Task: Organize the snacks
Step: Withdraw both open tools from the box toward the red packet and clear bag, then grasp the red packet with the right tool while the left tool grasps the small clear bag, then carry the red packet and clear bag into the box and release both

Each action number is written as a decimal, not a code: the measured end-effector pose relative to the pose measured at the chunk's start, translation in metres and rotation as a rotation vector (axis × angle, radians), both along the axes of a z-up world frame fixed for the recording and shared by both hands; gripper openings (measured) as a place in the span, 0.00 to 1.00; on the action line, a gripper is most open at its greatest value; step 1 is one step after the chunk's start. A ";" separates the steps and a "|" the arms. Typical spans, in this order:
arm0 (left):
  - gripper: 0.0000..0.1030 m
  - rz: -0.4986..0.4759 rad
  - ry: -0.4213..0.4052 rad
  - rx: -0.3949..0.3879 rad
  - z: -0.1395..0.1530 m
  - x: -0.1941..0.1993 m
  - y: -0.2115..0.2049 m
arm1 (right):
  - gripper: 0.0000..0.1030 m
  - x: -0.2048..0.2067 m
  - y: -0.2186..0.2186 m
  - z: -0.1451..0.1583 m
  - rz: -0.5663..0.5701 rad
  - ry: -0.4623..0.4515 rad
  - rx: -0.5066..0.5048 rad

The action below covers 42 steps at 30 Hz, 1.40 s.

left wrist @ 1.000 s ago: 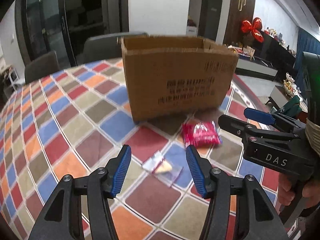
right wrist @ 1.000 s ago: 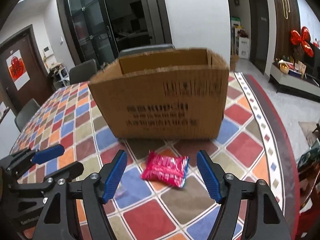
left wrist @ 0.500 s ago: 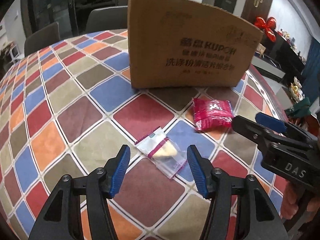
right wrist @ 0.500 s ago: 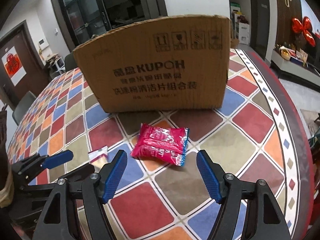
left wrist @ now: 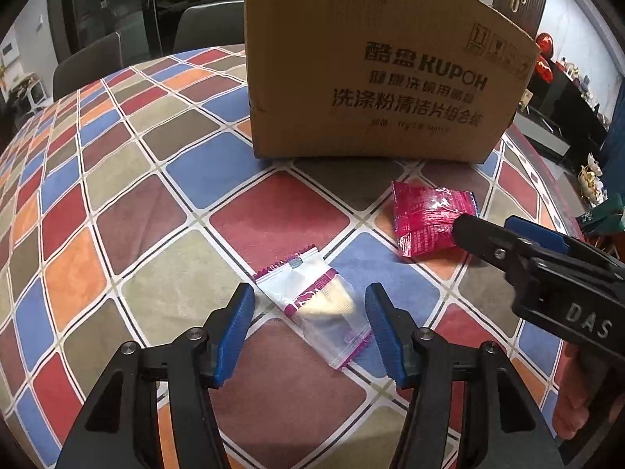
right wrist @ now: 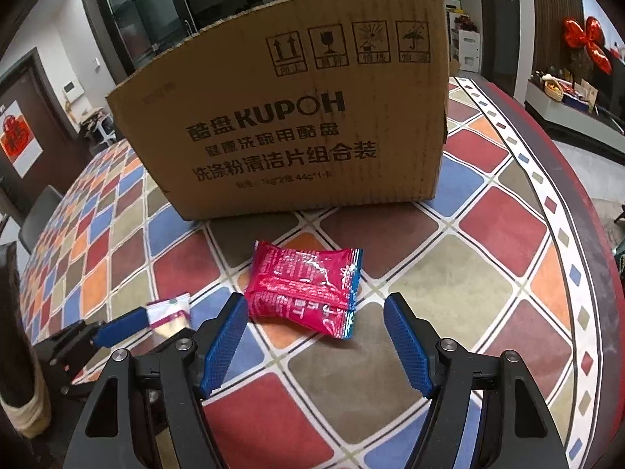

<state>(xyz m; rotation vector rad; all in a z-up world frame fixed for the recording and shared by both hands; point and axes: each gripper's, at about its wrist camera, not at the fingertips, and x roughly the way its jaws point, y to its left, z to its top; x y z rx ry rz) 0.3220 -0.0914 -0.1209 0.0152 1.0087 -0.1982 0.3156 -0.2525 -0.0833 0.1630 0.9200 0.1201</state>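
A clear snack packet with purple edges (left wrist: 317,305) lies flat on the chequered tablecloth. My left gripper (left wrist: 308,305) hovers over it, open, its blue pads either side of the packet and not touching. A pink-red snack bag (right wrist: 304,287) lies in front of the cardboard box (right wrist: 297,125). Just short of that bag stands my right gripper (right wrist: 316,314), open, with the bag's near edge between its pads. In the left wrist view the pink bag (left wrist: 427,219) sits to the right, partly hidden by the right gripper's finger (left wrist: 480,234). The clear packet (right wrist: 170,310) peeks out at the right wrist view's left.
The box stands upright at the back, its printed side facing me, its inside hidden. The round table's dark red rim (right wrist: 578,211) curves along the right. Grey chairs (left wrist: 207,23) stand behind the table. A hand (left wrist: 574,402) grips the right tool.
Both grippers have sunk towards the table and closer to their packets. The box now looms taller, its open top out of sight. Neither packet has moved.
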 end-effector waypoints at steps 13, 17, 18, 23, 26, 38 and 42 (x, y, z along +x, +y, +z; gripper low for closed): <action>0.35 -0.010 -0.023 -0.047 0.006 0.001 0.016 | 0.76 0.026 0.020 -0.015 0.037 0.045 -0.084; 0.34 -0.002 -0.022 -0.056 0.004 0.002 0.023 | 0.76 0.028 0.026 -0.019 0.044 0.042 -0.114; 0.34 -0.001 -0.020 -0.061 0.004 0.001 0.024 | 0.75 0.028 0.027 -0.019 0.046 0.042 -0.123; 0.34 -0.004 -0.037 -0.061 0.008 -0.004 0.025 | 0.53 0.025 0.034 -0.019 0.051 0.024 -0.142; 0.34 -0.012 -0.055 -0.066 0.013 -0.007 0.026 | 0.46 0.023 0.035 -0.016 0.049 0.027 -0.134; 0.34 -0.056 -0.146 -0.075 0.048 -0.024 0.021 | 0.45 -0.007 0.024 0.016 0.023 -0.045 -0.094; 0.34 -0.069 -0.194 -0.087 0.066 -0.033 0.020 | 0.45 -0.020 0.020 0.032 0.012 -0.076 -0.079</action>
